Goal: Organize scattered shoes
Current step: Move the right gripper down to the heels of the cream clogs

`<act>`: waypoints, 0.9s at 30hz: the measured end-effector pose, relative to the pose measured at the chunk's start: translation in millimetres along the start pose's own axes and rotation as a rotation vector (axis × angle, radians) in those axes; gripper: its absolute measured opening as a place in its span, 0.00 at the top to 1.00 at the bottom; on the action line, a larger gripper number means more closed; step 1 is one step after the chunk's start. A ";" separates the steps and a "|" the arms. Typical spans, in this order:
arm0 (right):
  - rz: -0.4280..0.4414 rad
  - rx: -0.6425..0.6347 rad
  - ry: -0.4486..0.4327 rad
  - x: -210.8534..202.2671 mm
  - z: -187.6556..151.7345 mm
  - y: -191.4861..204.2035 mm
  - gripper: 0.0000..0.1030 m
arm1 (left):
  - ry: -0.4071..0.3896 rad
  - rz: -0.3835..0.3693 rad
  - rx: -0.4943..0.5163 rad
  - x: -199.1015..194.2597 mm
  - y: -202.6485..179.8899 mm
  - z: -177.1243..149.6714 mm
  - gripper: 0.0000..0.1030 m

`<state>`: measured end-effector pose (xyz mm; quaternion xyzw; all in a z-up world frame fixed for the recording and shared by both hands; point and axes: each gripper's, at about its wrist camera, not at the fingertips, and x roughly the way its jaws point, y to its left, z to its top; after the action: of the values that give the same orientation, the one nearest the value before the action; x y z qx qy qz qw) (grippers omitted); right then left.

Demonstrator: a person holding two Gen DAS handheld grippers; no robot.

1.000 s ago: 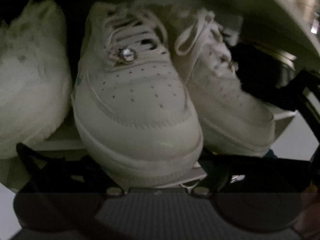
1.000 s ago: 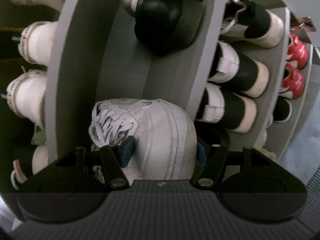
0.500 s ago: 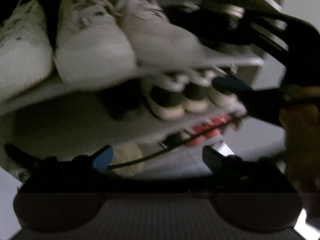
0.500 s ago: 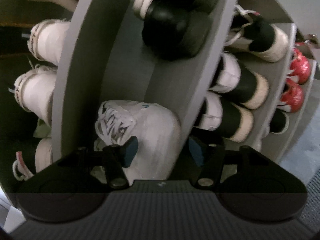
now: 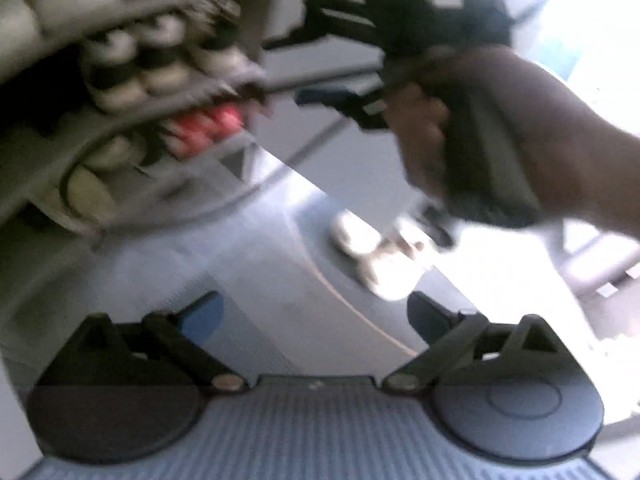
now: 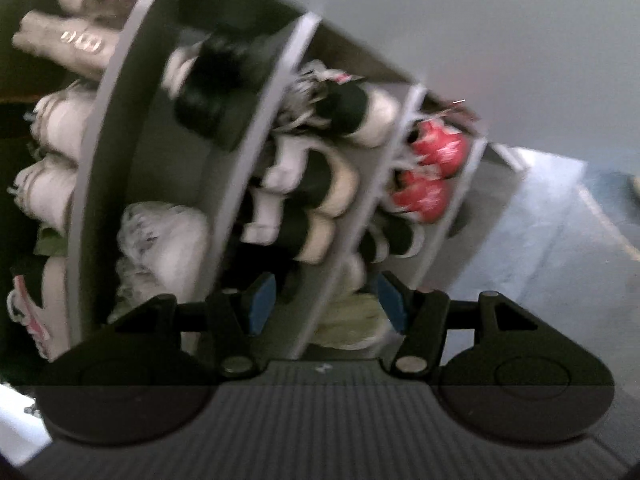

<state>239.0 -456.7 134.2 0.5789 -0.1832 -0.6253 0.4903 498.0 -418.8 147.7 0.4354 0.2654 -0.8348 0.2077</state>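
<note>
Because the white sneakers (image 6: 168,240) already sat toe-out on the shoe rack (image 6: 256,136), both grippers were free of them: the left gripper (image 5: 316,318) spread wide and empty, the right gripper (image 6: 326,300) half spread, gripping nothing. A loose pale shoe (image 5: 372,256) lay on the floor (image 5: 280,264), at about one o'clock beyond the left gripper, apart from it, probably next for shelving.
</note>
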 end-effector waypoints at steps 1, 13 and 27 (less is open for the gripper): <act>-0.012 -0.003 -0.002 -6.2 0.8 -5.7 0.42 | 0.024 0.002 0.003 3.9 -5.8 -6.3 0.04; -0.309 -0.081 0.044 -143.6 -5.7 -138.8 0.41 | 0.094 0.228 -0.011 57.5 -29.3 -1.6 0.04; -0.529 0.152 -0.146 -205.5 59.3 -278.1 0.40 | 0.106 0.191 0.117 136.2 -163.9 54.7 0.02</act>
<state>42.9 -181.4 40.1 0.5952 -0.1070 -0.7559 0.2509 296.7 -342.0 102.9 0.5138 0.1839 -0.8010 0.2463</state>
